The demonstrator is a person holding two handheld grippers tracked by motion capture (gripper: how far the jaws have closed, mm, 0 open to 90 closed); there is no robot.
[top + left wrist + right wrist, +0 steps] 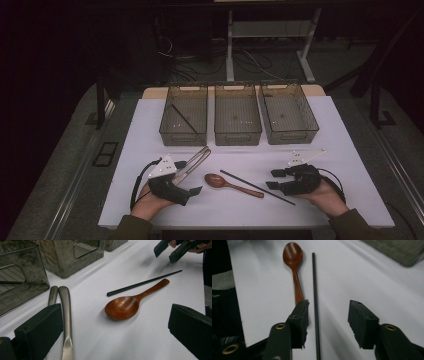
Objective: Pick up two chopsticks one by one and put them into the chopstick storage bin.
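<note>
Risk: right gripper (328, 323), jaws apart and straddling the black chopstick (314, 290) at lower center beside the wooden spoon (293, 262), may catch the spoon's handle; left gripper (112, 340) hangs open.

We see the left gripper (188, 178) resting low, jaws wide apart (hand wrapped behind it). Right gripper (272, 179) points inward toward it, jaws parted, nothing pinched.
</note>
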